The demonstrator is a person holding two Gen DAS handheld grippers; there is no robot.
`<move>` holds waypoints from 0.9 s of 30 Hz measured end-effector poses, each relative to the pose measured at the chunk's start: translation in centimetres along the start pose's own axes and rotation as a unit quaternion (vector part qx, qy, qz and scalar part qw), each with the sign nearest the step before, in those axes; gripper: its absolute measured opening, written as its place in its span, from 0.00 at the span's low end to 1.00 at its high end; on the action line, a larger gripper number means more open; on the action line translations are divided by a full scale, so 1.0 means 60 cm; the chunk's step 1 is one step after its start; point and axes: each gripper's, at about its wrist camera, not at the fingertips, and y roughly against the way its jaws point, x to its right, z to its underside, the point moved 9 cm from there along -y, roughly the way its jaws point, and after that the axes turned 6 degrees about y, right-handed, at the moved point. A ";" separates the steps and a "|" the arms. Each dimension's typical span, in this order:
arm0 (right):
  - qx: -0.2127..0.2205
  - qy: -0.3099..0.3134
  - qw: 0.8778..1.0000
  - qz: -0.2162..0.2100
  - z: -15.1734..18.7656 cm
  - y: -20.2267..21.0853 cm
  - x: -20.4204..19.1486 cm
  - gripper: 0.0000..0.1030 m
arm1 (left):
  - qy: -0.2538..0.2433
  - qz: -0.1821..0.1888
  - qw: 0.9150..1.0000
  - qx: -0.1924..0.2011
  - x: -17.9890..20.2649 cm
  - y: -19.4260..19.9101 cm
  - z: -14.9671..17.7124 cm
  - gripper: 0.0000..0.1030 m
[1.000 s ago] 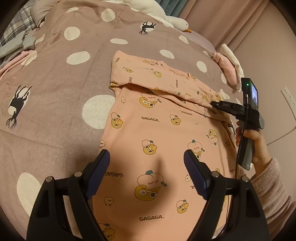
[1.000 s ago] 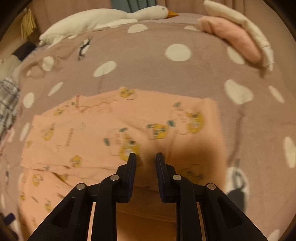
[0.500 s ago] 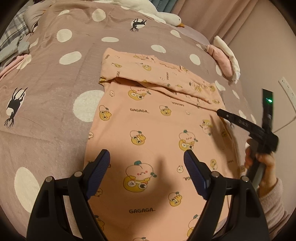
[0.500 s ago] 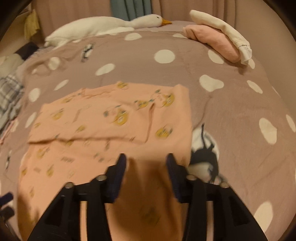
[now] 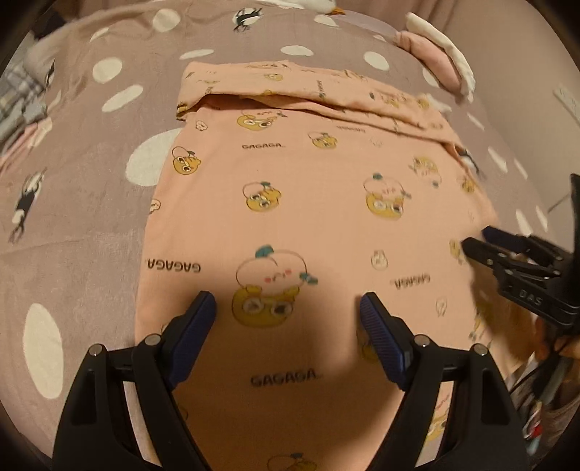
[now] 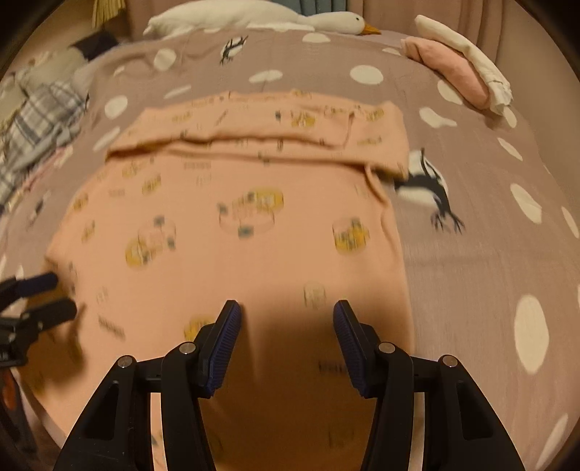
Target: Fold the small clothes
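A pink garment [image 5: 308,203] printed with cartoon faces and "GAGAGA" lies flat on the bed, its far edge folded over toward me as a band [image 5: 311,98]. It also shows in the right wrist view [image 6: 235,232]. My left gripper [image 5: 288,315] is open and empty, low over the garment's near half. My right gripper [image 6: 286,326] is open and empty over the garment's near right part. It shows at the right edge of the left wrist view [image 5: 482,242]. The left gripper shows at the left edge of the right wrist view [image 6: 54,293].
The bed has a mauve cover [image 5: 90,224] with white dots and bird prints. Folded pink and white clothes [image 6: 460,72] lie at the far right. A white goose plush [image 6: 253,18] lies along the back. Plaid clothes [image 6: 32,119] lie at the far left.
My right gripper let go of the folded edge, opened, and pulled back toward the garment's near side. My left gripper moved forward and lower over the garment, staying open.
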 end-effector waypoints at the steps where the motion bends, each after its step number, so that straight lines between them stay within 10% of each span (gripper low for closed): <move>1: 0.000 0.007 1.000 0.005 0.008 0.005 -0.002 0.52 | -0.004 -0.002 1.000 0.000 0.001 0.000 0.004 0.83; 15: -0.028 -0.002 1.000 -0.006 0.102 0.058 0.026 0.65 | -0.028 0.017 0.999 -0.023 -0.006 0.038 0.077 0.88; 21: -0.005 -0.041 0.998 0.050 0.112 0.100 0.078 0.65 | 0.066 0.064 0.995 -0.026 -0.054 0.077 0.078 0.88; 27: 0.028 -0.060 0.997 -0.047 0.075 0.103 0.038 0.65 | 0.145 0.070 0.987 -0.012 -0.099 0.075 0.057 0.86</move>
